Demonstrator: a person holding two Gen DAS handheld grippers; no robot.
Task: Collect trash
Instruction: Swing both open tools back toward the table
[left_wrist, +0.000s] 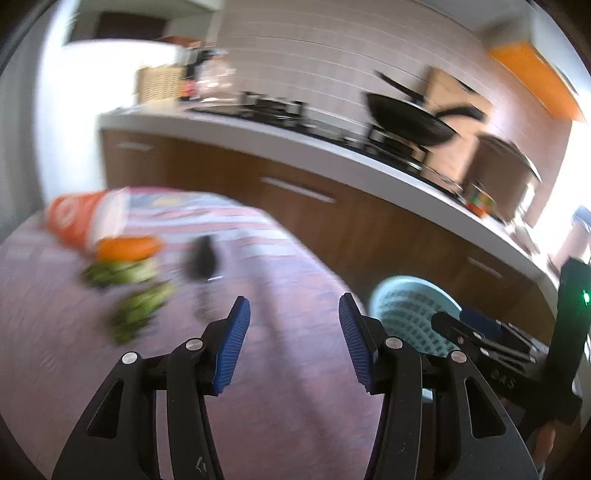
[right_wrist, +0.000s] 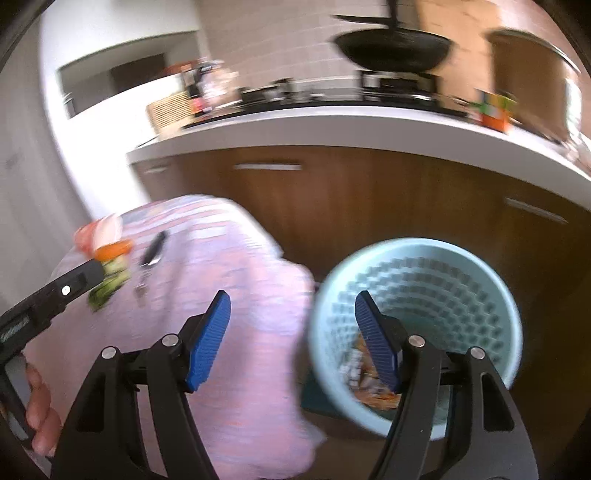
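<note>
Gaping half-wide with nothing between the blue ribbed pads: left gripper (left_wrist: 294, 345), above the pink striped tablecloth (left_wrist: 280, 369). Likewise parted and empty: right gripper (right_wrist: 292, 341), straddling the cloth's edge and the pale blue perforated plastic waste basket (right_wrist: 491, 295) just beside the table. Inside the basket, crumpled orange-and-white wrappers (right_wrist: 364, 380) (blurred). Farther out on the cloth: orange snack bag (left_wrist: 79, 219), orange carrot piece (left_wrist: 127, 247), green vegetable scraps (left_wrist: 138, 314), small black tool (left_wrist: 203, 260).
</note>
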